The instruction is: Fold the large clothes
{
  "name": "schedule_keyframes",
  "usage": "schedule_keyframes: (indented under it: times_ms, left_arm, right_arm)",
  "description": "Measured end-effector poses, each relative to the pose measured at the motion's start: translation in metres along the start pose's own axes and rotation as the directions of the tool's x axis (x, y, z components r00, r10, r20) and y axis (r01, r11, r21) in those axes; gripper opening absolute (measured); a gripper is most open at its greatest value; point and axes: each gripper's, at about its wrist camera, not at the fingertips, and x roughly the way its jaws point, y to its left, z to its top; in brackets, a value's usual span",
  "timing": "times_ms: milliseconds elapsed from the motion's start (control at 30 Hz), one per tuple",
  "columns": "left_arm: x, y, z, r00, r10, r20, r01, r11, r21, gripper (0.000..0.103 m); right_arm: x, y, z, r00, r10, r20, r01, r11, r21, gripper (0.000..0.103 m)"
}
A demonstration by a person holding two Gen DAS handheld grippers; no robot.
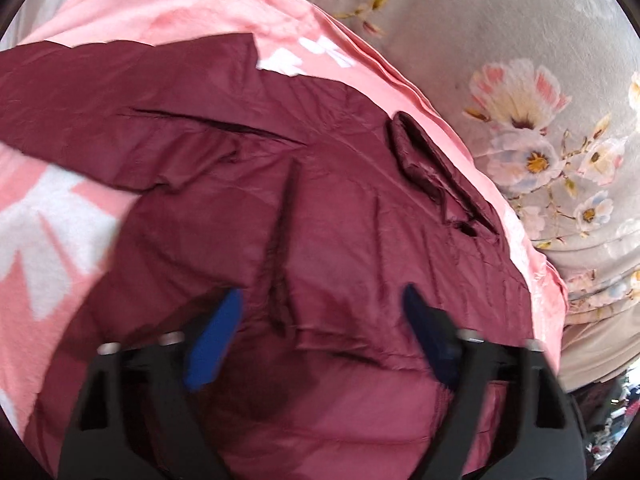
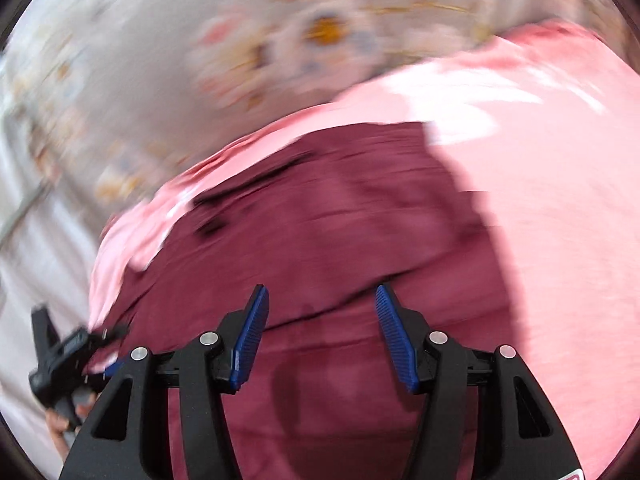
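Observation:
A maroon puffer jacket lies spread on a pink blanket with white patterns. My left gripper hovers just above the jacket, jaws wide open and empty, blue pads apart. In the right wrist view, blurred by motion, my right gripper is open and empty above the jacket. The pink blanket shows to its right. The left gripper, held by a hand, shows at the lower left of that view by the jacket's edge.
A grey bedspread with a flower print lies under the blanket and fills the far side; it also shows blurred in the right wrist view. The bed's edge and some clutter show at the lower right.

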Motion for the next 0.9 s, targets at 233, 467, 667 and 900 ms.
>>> schedule_keyframes:
  times_ms: [233, 467, 667, 900]
  left_arm:
    - [0.002, -0.014, 0.014, 0.996, 0.082, 0.048, -0.084, 0.995, 0.058, 0.005]
    - [0.003, -0.02, 0.022, 0.978, 0.17, 0.124, -0.186, 0.974, 0.131, 0.003]
    - [0.031, -0.011, 0.007, 0.965, 0.243, 0.096, -0.256, 0.953, 0.164, 0.004]
    - [0.036, -0.015, 0.001, 0.952, 0.275, 0.136, -0.298, 0.933, 0.202, 0.005]
  right_arm:
    - [0.024, -0.059, 0.031, 1.0, -0.012, -0.013, 0.015, 0.979, 0.205, 0.049]
    - [0.028, -0.064, 0.05, 0.998, -0.044, 0.042, 0.033, 0.971, 0.238, 0.005]
    - [0.027, -0.044, 0.043, 0.978, -0.203, 0.047, 0.198, 0.975, 0.096, 0.002]
    - [0.046, -0.042, 0.04, 0.952, -0.303, -0.042, 0.305, 0.951, 0.043, 0.001]
